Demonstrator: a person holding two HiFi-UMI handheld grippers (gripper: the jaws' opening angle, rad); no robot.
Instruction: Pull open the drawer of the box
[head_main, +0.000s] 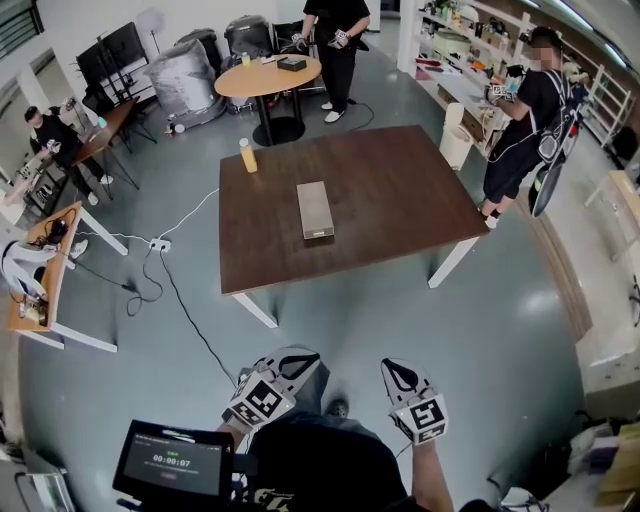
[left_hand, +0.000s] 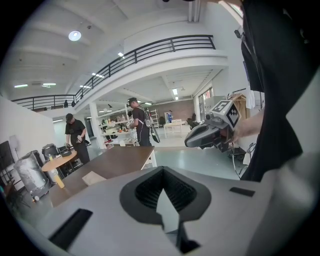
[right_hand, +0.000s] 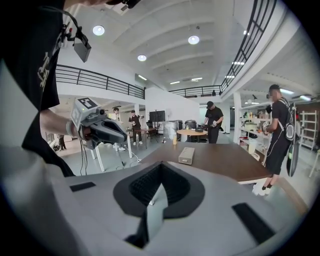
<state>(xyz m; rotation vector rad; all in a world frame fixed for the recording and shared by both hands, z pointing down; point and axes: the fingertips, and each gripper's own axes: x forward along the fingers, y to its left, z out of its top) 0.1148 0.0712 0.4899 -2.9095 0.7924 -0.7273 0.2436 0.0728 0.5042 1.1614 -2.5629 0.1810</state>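
The box (head_main: 315, 210) is a long grey-beige block lying on the dark brown table (head_main: 390, 200), its drawer closed as far as I can tell. It also shows small in the left gripper view (left_hand: 94, 177) and the right gripper view (right_hand: 186, 155). Both grippers are held low, close to the person's body and well short of the table. The left gripper (head_main: 290, 360) (left_hand: 162, 187) is shut with nothing in it. My right gripper (head_main: 398, 372) (right_hand: 159, 185) is shut and empty too. Each gripper sees the other: the right gripper (left_hand: 210, 132) and the left gripper (right_hand: 102, 131).
A yellow bottle (head_main: 247, 155) stands at the table's far left corner. A person (head_main: 520, 130) stands at the table's right end, another beside a round table (head_main: 268, 77) behind. A power strip (head_main: 160, 244) with cables lies on the floor at the left. Shelves line the right wall.
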